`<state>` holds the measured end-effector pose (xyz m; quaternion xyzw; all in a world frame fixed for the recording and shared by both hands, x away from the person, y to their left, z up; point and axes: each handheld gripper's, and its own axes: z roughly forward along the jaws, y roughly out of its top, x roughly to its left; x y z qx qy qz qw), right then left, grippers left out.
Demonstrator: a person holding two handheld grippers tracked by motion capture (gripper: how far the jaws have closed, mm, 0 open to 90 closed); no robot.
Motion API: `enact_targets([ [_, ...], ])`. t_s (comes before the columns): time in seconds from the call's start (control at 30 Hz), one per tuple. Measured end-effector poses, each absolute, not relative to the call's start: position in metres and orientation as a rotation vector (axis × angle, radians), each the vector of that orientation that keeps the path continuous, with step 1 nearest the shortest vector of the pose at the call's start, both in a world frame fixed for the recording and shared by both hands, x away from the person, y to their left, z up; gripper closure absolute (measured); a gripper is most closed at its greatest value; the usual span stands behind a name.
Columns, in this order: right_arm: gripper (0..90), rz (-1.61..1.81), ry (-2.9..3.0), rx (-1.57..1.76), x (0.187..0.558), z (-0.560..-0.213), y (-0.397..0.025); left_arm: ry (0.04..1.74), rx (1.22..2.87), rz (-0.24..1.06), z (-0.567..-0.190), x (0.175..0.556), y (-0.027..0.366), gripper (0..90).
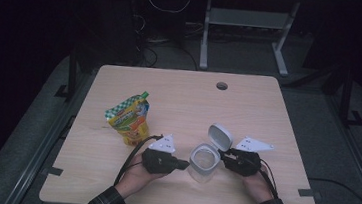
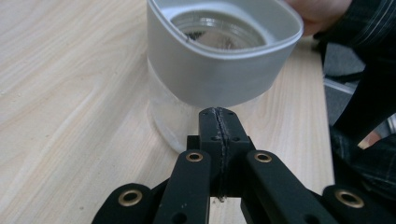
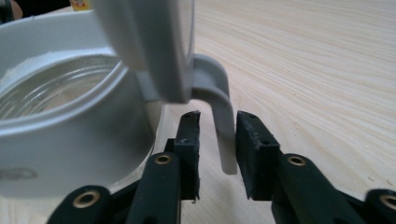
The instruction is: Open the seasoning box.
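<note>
Pale wooden table (image 1: 179, 97) is carrying the clear round jar with grey flip-top lid (image 1: 205, 159) near its front edge. Beside the jar, the left gripper (image 2: 218, 122) is being pressed against its wall with jaws together, probably to steady it. The right gripper (image 3: 217, 135) is being held with jaws apart around the lid's grey latch tab (image 3: 223, 122), not yet clamped.

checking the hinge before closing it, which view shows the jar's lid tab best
The right gripper view: the lid tab hangs close up between the right hand-held gripper and its open jaws, apart from both. The high view shows the raised lid small, its tab too small to tell. The left gripper view shows the jar rim.
</note>
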<state>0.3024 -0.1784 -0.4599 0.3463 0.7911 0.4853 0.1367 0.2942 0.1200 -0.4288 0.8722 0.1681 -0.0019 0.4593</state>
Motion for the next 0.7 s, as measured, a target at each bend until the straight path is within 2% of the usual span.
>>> enact_targets([
  [0.5,54.6,1.393,2.296,1.049,0.287,-0.458,-0.2,0.514,2.13,-0.007,-0.421,0.286,0.169,80.7],
  [0.7,44.8,1.405,2.28,1.076,0.285,-0.458,-0.205,0.556,2.13,0.02,-0.418,0.283,0.188,74.4],
])
